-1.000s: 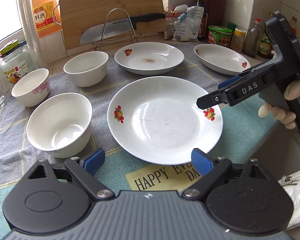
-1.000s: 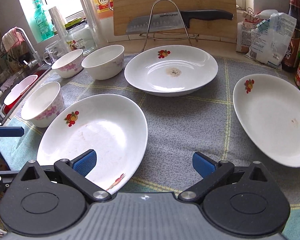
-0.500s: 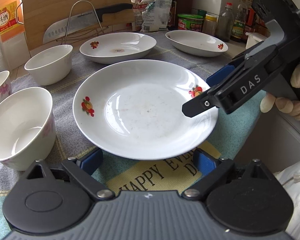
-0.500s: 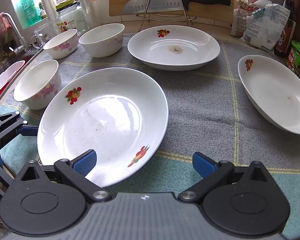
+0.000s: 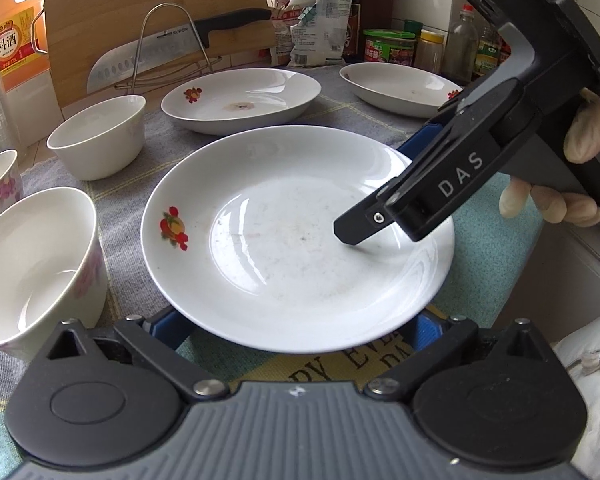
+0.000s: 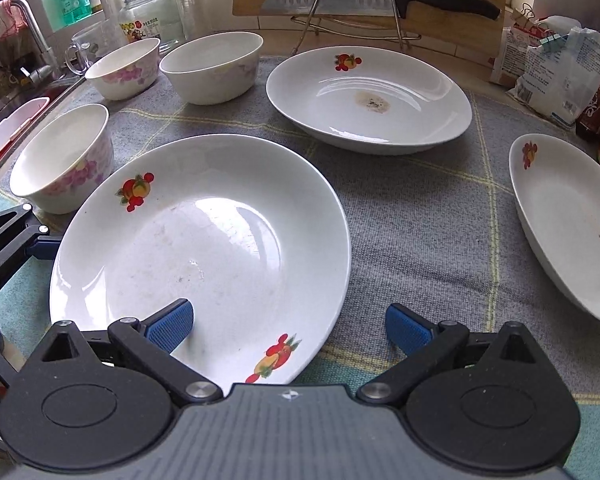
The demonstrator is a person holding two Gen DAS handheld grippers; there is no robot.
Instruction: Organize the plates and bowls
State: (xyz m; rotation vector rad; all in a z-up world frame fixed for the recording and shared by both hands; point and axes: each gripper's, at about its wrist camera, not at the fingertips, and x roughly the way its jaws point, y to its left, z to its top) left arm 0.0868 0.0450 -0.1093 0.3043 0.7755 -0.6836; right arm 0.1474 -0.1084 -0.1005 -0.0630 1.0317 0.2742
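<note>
A white plate with fruit prints [image 5: 284, 240] [image 6: 204, 248] lies on the cloth nearest me. My right gripper [image 6: 288, 326] [image 5: 384, 196] is open and straddles its rim, one finger over the plate's inside, the other outside. My left gripper [image 5: 296, 326] is open, its blue pads low at the plate's near edge, partly hidden under the rim. A second plate [image 5: 240, 100] [image 6: 368, 100] lies behind, a third [image 5: 400, 88] [image 6: 568, 224] at the right. Three bowls stand at the left: [image 5: 32, 268], [image 5: 98, 136], [image 6: 124, 68].
A grey and teal cloth [image 6: 420, 220] covers the counter. A knife on a wire rack [image 6: 352, 0] leans against a cutting board [image 5: 152, 12] at the back. Bottles and jars [image 5: 392, 46] stand back right, a sink [image 6: 12, 128] at far left.
Both grippers have moved in on the near plate. The right gripper's finger now reaches over the plate's inside; the left pads have gone under its near rim.
</note>
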